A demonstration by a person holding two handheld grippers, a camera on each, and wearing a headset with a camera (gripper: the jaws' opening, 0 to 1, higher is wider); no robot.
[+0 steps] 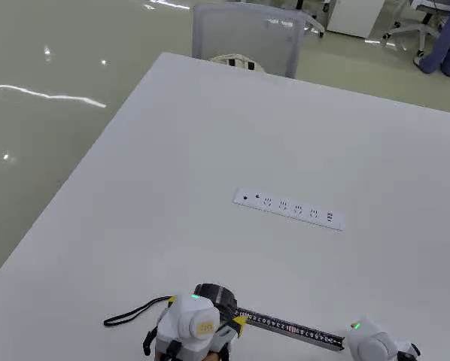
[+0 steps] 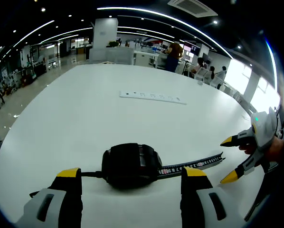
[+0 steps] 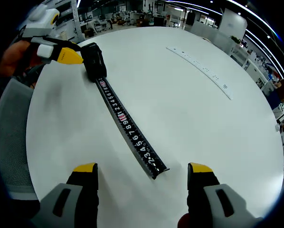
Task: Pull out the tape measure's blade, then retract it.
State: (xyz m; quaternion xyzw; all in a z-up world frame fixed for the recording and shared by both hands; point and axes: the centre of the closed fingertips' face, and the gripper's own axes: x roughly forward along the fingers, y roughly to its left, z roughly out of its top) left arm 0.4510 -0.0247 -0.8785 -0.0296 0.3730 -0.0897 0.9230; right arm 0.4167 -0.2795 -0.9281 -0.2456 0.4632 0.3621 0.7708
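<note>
The white table (image 1: 210,150) has broad bare room. Its left edge runs slantwise away from the person, with glossy floor (image 1: 52,113) beyond it, and a grey chair (image 1: 244,34) stands at the far edge. A white power strip (image 1: 289,208) lies flat mid-table, well apart from the work, with bare tabletop between. The black tape measure (image 1: 214,297) sits near the person's side of the table, and its wrist strap (image 1: 135,312) trails in a loop to the left. The blade (image 3: 127,128) is drawn out and lies flat on the table, numbers up. Its long axis runs from the case to the right and slightly toward the person, roughly parallel with the power strip. The left gripper (image 2: 131,172) has its jaws spread with the case between them, a gap showing on either side. The right gripper (image 3: 142,168) is also spread, the blade's hooked end lying between its yellow tips, unclamped. At the far right a person (image 1: 443,37) in blue stands by office chairs.
</note>
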